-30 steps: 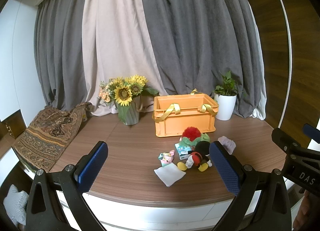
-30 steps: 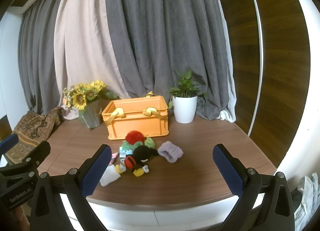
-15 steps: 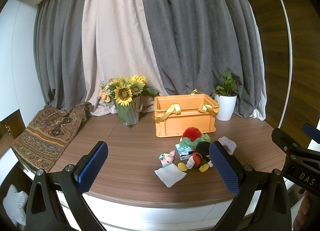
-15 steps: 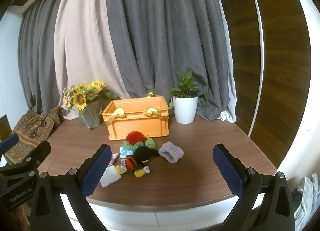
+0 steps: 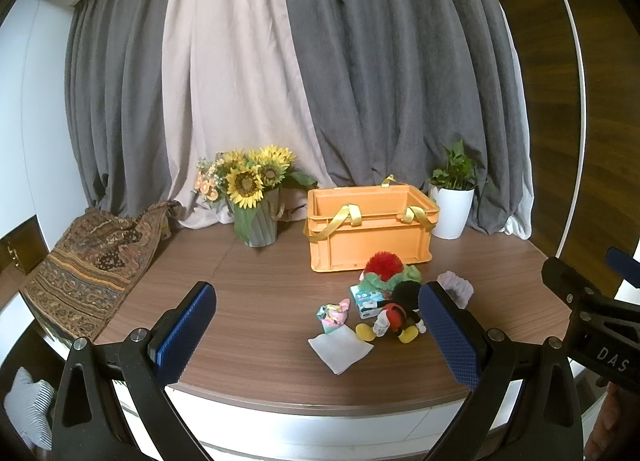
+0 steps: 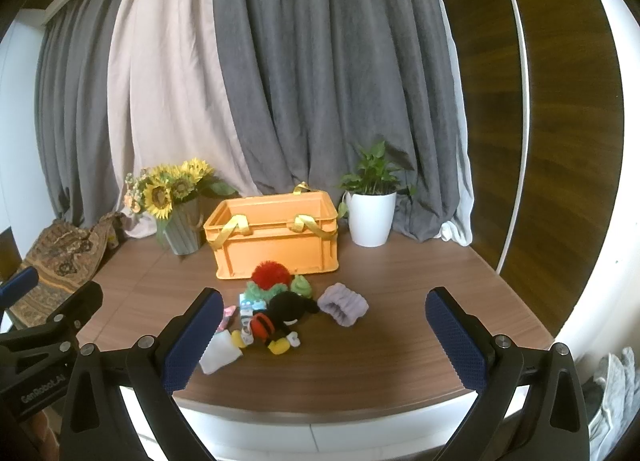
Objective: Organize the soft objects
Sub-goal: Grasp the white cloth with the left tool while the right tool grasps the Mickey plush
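Left hand-held gripper [image 5: 316,335] and right hand-held gripper [image 6: 324,335]: fingers spread wide, holding nothing, at near edge of tabletop [image 5: 260,281]. Soft toys [image 5: 390,303], white cloth [image 5: 340,347], lilac band [image 6: 343,304] clustered just before orange crate [image 5: 368,227], outside it.

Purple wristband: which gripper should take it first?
Right, probably. The purple wristband lies at the pile's right end, in the open between the right gripper's open jaws; in the left wrist view the left gripper's finger half hides it.

Soft toys [image 5: 394,315] clustered before orange crate [image 5: 368,227] — untouched.
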### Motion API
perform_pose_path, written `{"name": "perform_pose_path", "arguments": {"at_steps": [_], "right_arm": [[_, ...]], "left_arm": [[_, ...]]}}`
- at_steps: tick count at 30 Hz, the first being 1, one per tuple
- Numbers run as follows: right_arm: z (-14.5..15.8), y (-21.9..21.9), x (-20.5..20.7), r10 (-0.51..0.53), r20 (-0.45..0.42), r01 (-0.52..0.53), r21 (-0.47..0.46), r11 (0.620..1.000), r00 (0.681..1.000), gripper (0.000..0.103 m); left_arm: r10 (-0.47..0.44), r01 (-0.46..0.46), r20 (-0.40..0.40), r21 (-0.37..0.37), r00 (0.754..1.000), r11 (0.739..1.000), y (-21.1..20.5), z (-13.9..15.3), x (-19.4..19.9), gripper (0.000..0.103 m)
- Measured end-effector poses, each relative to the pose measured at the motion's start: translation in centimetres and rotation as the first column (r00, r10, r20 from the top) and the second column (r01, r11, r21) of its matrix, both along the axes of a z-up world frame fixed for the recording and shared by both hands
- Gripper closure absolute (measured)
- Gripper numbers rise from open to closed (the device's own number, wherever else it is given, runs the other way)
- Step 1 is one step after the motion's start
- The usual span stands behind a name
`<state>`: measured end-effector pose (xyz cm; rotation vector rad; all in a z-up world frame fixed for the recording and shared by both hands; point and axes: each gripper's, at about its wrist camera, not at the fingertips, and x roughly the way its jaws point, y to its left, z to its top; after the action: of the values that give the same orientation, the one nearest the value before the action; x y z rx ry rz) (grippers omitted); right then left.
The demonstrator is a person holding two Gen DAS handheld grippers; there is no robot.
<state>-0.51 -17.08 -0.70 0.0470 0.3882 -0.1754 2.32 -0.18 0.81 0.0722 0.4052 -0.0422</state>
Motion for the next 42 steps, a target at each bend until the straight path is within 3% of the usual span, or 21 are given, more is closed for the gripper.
{"name": "perform_pose_path", "arguments": {"at_steps": [14, 25, 29, 36, 42], "right_arm": [[-3.9, 0.0, 2.9, 0.034, -0.102, -0.031, 0.033, 0.999, 0.994, 0.0], [-7.5, 1.0, 10.1, 0.075, -0.197, -0.058, 0.093, 0.994, 0.978, 0.0], [-8.8, 1.7, 13.5, 0.081, -0.245, -0.061, 0.088, 0.994, 0.966, 0.001], [-11.2, 2.3, 17.6, 0.106, -0.312, -0.07, 0.125, 0.99, 0.944, 0.001], [-13.6, 1.8, 20.5, 0.15, -0.384, -0.1, 0.147, 0.984, 0.911, 0.001]], "left_arm": [[-0.026, 0.028, -0.127, 0.017, 0.992, 0.999, 0.2, -4.2, 3.1, 0.0], [-0.089, 0.095, -0.228, 0.019, 0.97, 0.995, 1.3, -7.9, 10.4, 0.009], [-0.115, 0.122, -0.273, 0.01, 0.955, 0.992, 1.9, -9.4, 13.1, 0.017], [-0.164, 0.17, -0.361, -0.017, 0.918, 0.985, 1.6, -12.6, 16.4, 0.02], [-0.158, 0.156, -0.437, -0.042, 0.885, 0.987, 0.5, -15.5, 18.1, 0.024]]}}
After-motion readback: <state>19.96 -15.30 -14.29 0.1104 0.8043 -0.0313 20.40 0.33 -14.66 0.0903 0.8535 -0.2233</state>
